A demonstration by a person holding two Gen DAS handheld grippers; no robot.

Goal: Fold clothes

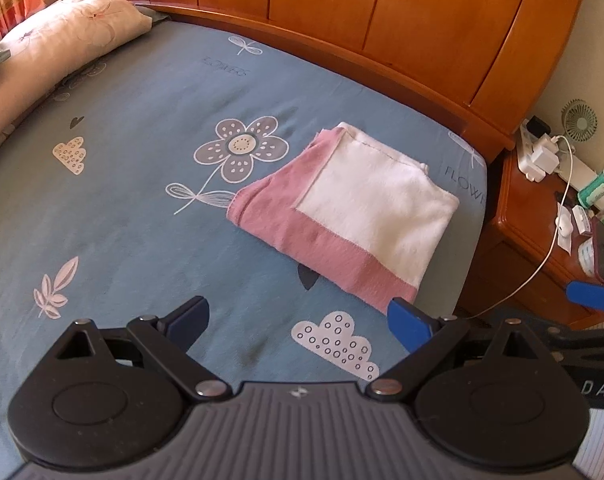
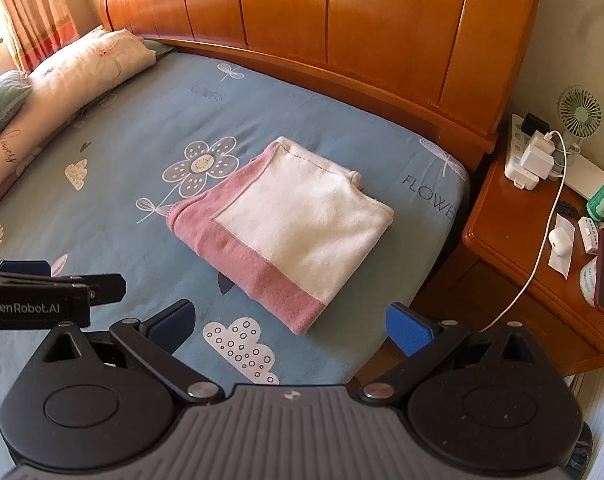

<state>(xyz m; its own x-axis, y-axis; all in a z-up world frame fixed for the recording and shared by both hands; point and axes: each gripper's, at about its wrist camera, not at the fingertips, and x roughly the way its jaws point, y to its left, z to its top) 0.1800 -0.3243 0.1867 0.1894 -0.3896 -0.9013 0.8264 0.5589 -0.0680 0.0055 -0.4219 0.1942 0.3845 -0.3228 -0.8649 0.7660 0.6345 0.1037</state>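
Note:
A pink and white garment [image 1: 354,212] [image 2: 290,232] lies folded into a flat rectangle on the blue flowered bed sheet [image 1: 142,152] [image 2: 114,208], near the bed's right corner. My left gripper [image 1: 298,324] hangs open above the sheet, a little short of the garment, with nothing between its blue pads. My right gripper [image 2: 290,324] is open too, just short of the garment's near corner, also holding nothing. The right gripper's blue tip [image 1: 590,298] shows at the right edge of the left wrist view; the left gripper's black arm [image 2: 54,292] shows at the left of the right wrist view.
A wooden headboard [image 1: 342,12] [image 2: 342,28] runs behind the bed. A long floral pillow [image 1: 58,52] [image 2: 74,84] lies along the left side. A wooden nightstand [image 2: 514,240] at right holds a power strip [image 2: 530,160], a white cable [image 2: 542,240], a small fan [image 2: 580,114], bottles and a phone.

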